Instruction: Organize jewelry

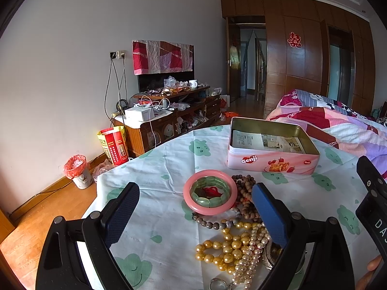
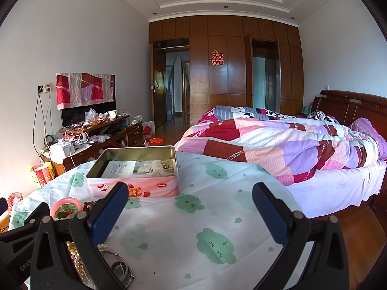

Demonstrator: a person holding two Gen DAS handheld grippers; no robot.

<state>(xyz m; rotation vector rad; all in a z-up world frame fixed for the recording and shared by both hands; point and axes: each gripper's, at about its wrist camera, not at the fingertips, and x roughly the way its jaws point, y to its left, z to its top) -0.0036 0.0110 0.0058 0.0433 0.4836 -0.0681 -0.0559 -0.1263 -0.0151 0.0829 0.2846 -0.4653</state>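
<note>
Bedroom light falls across a round counter [image 1: 169, 149] under a white cloth with green cloud prints, a patchwork quilt on the bed [image 2: 278, 140] behind it. Landmark for everything is the pink biscuit tin [image 1: 272, 159], lid off, only a paper leaflet lying inside.

Just in front of the tin sits the jewelry pile. Nearest the tin is a pink bangle [image 1: 210, 192] lying flat, with a green stone bracelet [image 1: 210, 191] nested inside its ring. Touching it on the side away from the tin's logo runs a strand of brown wooden beads [image 1: 244, 193]. Further from the tin, towards the camera, a heap of gold beads [image 1: 225, 249] tangles with a pearl string [image 1: 251, 249].

Left tongs [image 1: 196, 211] hang wide apart, holding nothing, and the pile lies right between and ahead of the fingers, the bangle almost dead centre. Right tongs [image 2: 191, 205] are also spread and empty, pointing at bare cloth beside the tin; from there the pile is off to the left, half hidden behind the left tool.

So the left hand looks the nearer one for a first pick. The bangle has no long axis, being a flat ring, so a grip across its rim seems the likely move, then a short carry forward and right into the tin. Tangled beads could drag along.
</note>
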